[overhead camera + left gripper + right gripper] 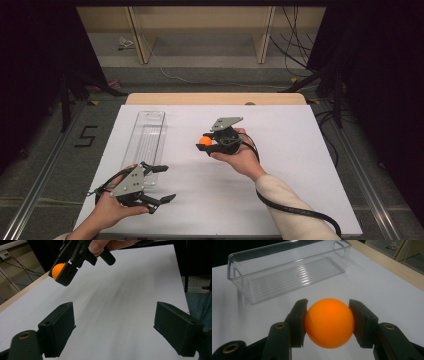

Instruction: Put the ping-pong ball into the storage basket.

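An orange ball [329, 323] is clamped between the pads of my right gripper [328, 323], held a little above the white table [280, 150] near its middle. In the high view the ball [205, 141] shows at the left tip of that gripper [206, 142], which points left toward a clear plastic bin [146, 137]. The bin [287, 267] is long, ribbed on its floor and holds nothing. My left gripper [164, 184] hovers near the table's front left, jaws wide apart with nothing between them. From the left gripper view [113, 327] the ball [58, 269] is seen in the other gripper.
A wooden strip [215, 98] runs along the table's far edge. Beyond it stand shelf legs and loose cables [295, 50] on the floor. A trailing cable [295, 210] hangs from the right gripper along the sleeve. White tabletop lies bare between bin and right gripper.
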A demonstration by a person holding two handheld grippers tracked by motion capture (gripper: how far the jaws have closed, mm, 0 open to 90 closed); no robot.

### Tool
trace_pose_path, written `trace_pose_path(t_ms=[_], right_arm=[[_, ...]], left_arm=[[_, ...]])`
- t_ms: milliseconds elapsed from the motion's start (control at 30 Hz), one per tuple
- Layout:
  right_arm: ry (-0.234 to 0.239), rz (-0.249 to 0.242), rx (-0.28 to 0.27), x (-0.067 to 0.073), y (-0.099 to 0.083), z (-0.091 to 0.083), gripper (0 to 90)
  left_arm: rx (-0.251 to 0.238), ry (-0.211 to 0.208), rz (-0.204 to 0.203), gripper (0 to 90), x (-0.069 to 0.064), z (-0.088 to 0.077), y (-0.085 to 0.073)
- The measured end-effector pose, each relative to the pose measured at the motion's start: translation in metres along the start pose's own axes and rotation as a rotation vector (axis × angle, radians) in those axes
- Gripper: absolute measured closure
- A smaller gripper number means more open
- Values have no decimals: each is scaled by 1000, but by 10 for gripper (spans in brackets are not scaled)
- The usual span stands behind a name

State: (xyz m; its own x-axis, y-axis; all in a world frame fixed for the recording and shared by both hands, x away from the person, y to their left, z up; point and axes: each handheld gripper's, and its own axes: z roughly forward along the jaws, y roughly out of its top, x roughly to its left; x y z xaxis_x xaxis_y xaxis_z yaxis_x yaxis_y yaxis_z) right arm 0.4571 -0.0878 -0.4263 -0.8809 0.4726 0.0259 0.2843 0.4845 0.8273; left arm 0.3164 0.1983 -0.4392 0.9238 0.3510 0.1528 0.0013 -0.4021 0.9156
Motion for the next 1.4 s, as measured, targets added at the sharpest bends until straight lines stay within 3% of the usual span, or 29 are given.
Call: trace_pose_path(t_ms=[1400], right_arm=[[22, -21, 8, 6, 26, 26, 516]], left_arm=[[0, -7, 7, 164, -1, 0, 1]])
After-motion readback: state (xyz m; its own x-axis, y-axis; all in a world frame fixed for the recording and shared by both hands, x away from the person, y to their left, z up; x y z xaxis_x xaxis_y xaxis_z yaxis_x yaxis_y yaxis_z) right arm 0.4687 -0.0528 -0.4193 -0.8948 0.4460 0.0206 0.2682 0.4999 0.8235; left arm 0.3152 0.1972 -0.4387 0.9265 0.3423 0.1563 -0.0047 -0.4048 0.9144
